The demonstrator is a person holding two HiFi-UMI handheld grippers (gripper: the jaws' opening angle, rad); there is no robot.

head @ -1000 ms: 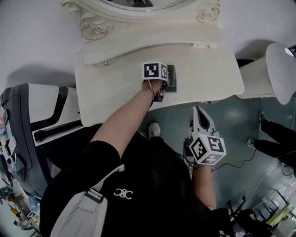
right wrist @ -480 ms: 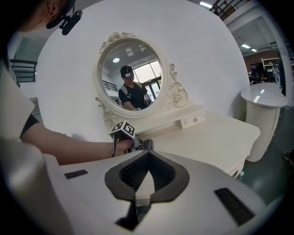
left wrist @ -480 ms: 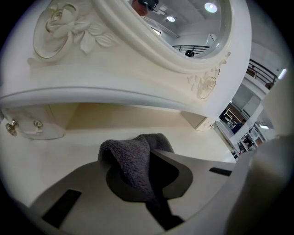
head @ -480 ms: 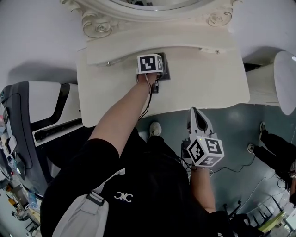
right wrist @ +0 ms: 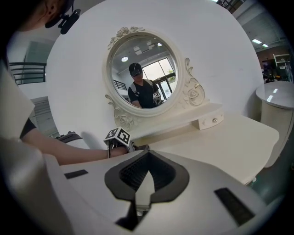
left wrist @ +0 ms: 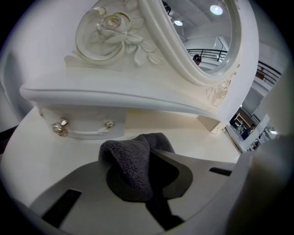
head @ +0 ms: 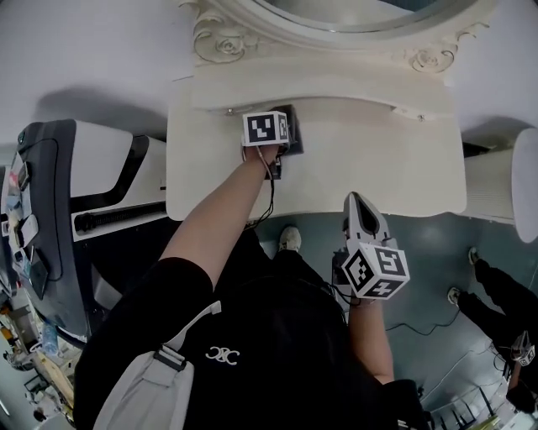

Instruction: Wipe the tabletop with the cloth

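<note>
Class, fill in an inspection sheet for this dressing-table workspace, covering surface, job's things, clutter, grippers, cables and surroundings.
Surface: cream tabletop, bare apart from the cloth.
Job's things: dark grey cloth, lying on the tabletop towards its back left.
Clutter: nothing seen.
Grippers: left gripper shut on the cloth. Right gripper shut and empty, held over the floor in front of the table.
Cables: thin dark cable running from the left gripper along the forearm.
Surroundings: oval mirror behind the tabletop, teal floor in front, grey machine to the left.
</note>
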